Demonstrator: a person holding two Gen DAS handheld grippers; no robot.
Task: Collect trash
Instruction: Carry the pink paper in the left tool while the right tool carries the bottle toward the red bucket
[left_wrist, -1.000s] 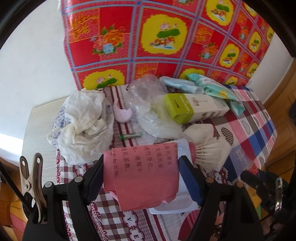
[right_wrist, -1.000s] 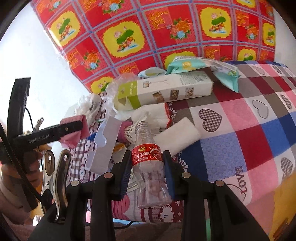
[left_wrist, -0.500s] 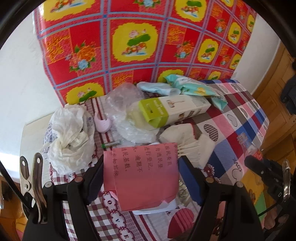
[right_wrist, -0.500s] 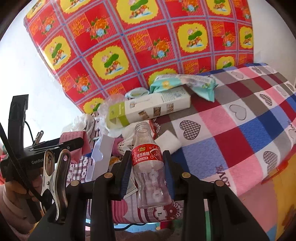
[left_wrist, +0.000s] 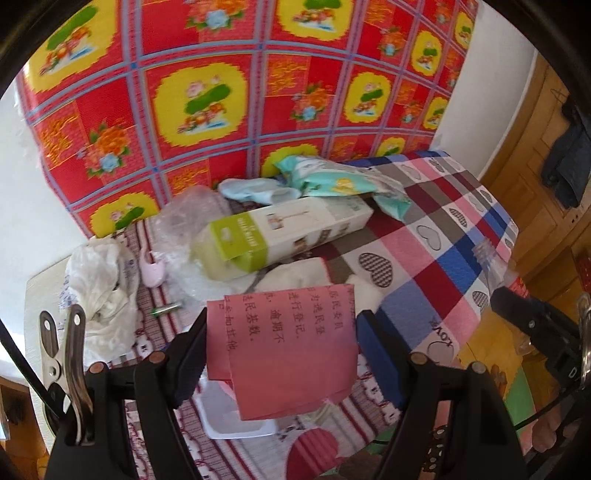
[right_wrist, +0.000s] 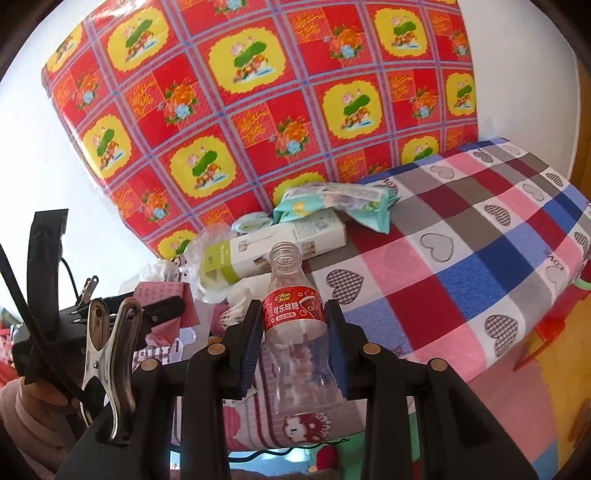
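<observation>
both hands loaded and lifted off the table (left_wrist: 443, 236) now, left gripper (left_wrist: 280, 350) clamped on the pink paper (left_wrist: 288, 347), right gripper (right_wrist: 295, 328) squeezing the empty bottle (right_wrist: 295, 317), so I'd guess next is finding a bin, none in view

Checked bedspread (left_wrist: 436, 236) under carton (left_wrist: 280, 232), wrappers (left_wrist: 332, 181), crumpled bag (left_wrist: 99, 280).

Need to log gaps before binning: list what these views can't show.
- Left wrist view: white tray, mostly covered by the pink paper held in the left gripper.
- Right wrist view: bottle base, blurred against the cloth; right gripper holds it.
- Both views: no trash bin in frame.
</observation>
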